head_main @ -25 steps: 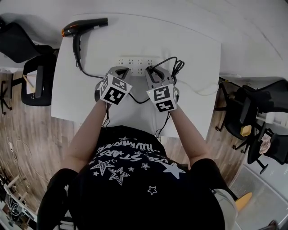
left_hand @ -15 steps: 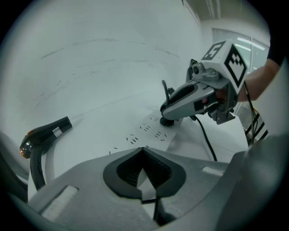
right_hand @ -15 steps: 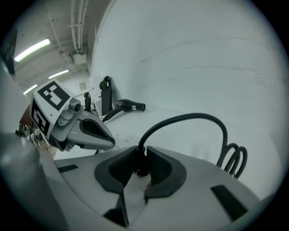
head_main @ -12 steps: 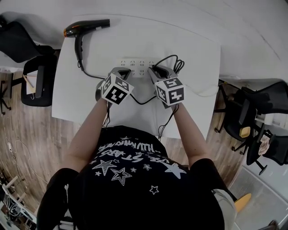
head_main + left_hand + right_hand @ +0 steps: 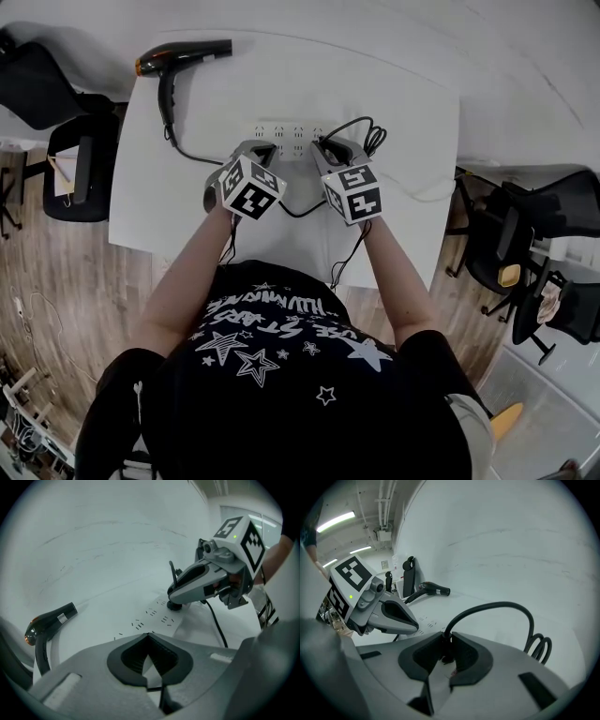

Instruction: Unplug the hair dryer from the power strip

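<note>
A black hair dryer (image 5: 183,53) lies at the far left of the white table (image 5: 394,84); it also shows in the left gripper view (image 5: 49,620). Its cord (image 5: 497,605) arches into a black plug (image 5: 176,605) seated in the white power strip (image 5: 292,133). My right gripper (image 5: 323,145) has that plug between its jaws (image 5: 446,637), which are closing and pressing on it. My left gripper (image 5: 263,148) rests on the strip's left end, with the jaws shut tip to tip (image 5: 149,635) and nothing between them.
The slack cord is coiled (image 5: 372,136) just right of the strip. A thin white cable (image 5: 422,192) trails to the table's right edge. Black chairs stand to the left (image 5: 80,164) and right (image 5: 525,234) of the table, on a wooden floor.
My right gripper has rolled, its marker cube showing a different face, and it sits a little farther up the table at the plug. The left gripper has kept still.
</note>
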Demonstrator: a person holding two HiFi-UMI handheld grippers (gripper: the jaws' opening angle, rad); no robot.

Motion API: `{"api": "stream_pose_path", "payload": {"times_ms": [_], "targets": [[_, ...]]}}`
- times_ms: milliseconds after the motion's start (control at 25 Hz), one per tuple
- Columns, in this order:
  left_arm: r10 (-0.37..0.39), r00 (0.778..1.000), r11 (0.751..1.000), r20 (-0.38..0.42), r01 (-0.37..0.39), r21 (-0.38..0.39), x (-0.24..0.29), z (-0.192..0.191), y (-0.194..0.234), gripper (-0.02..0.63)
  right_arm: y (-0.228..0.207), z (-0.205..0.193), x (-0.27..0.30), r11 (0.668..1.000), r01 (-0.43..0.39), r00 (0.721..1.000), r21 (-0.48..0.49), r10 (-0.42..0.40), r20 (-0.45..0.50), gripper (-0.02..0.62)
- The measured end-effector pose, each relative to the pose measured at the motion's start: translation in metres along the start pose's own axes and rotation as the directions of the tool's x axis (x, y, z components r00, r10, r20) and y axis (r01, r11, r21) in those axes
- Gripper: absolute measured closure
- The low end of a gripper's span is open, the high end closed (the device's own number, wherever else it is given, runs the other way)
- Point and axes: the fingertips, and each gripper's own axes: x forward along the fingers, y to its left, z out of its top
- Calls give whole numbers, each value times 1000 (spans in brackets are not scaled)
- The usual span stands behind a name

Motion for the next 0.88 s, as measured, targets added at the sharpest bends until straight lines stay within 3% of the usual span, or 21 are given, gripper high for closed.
{"api": "stream_pose_path", "payload": {"times_ms": [160, 280, 440, 760, 880], "targets": [[-21, 1000, 1000, 3, 21, 11, 1, -1, 0, 598, 4, 12, -4, 999, -7, 999, -46, 10, 51, 528], [-24, 1000, 1000, 7, 23, 20, 0, 1, 0, 598, 2, 60, -22, 995, 21, 986, -101, -3, 168, 529], [-12, 1000, 1000, 0, 12, 25, -1, -1, -2, 598, 2, 100, -29, 997, -12, 978, -82, 29, 208, 528], [-27, 1000, 999, -2, 27, 32, 0, 0, -1, 598, 18, 103, -38, 999, -33, 974, -44, 42, 223, 526], [-58, 998, 997, 30, 59, -39, -1, 0, 0, 598, 21, 98, -42, 1000, -22, 974, -18, 25, 224, 526]]}}
